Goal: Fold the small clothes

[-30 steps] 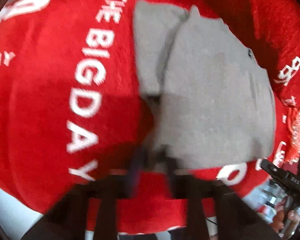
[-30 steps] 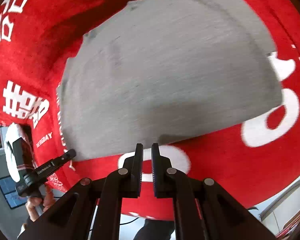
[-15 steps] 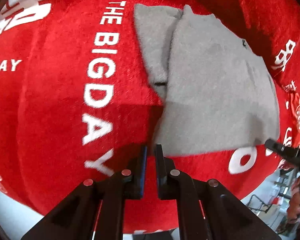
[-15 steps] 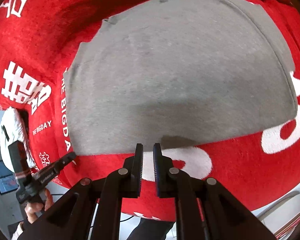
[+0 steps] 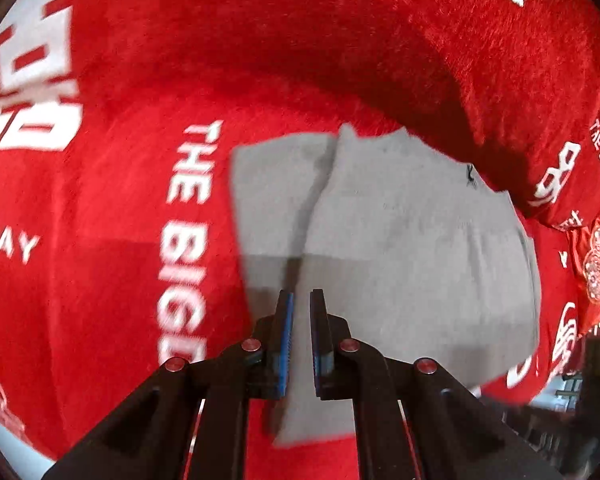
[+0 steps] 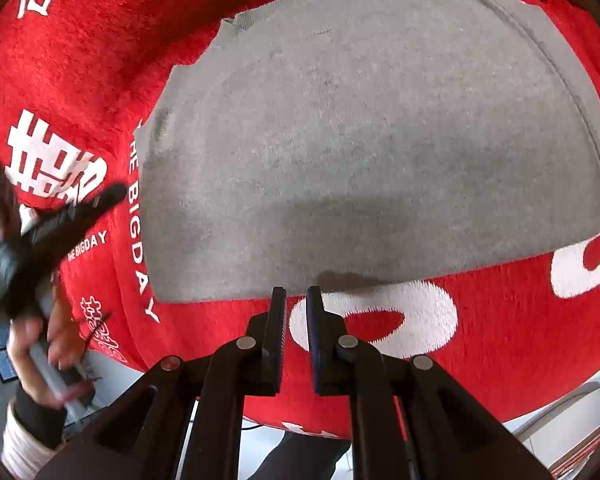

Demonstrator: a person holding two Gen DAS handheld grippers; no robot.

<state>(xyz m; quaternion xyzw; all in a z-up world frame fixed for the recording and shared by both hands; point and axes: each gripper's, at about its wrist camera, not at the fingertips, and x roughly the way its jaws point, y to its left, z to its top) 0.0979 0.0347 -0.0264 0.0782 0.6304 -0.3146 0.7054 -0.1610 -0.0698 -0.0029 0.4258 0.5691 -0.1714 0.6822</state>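
Observation:
A grey garment lies flat on a red cloth with white lettering; it looks like small shorts, with one leg part at the left. It fills the right wrist view. My left gripper hovers over the garment's near left edge, jaws nearly closed and empty. My right gripper sits at the garment's near hem, jaws nearly closed and empty. The left gripper also shows at the left of the right wrist view, held in a hand.
The red cloth covers the whole work surface and rises in a fold at the back. The surface's front edge runs just below the grippers. Room clutter shows beyond the right edge.
My left gripper has moved forward over the garment's near left edge. My right gripper has drawn closer to the near hem. Both stay nearly closed and empty.

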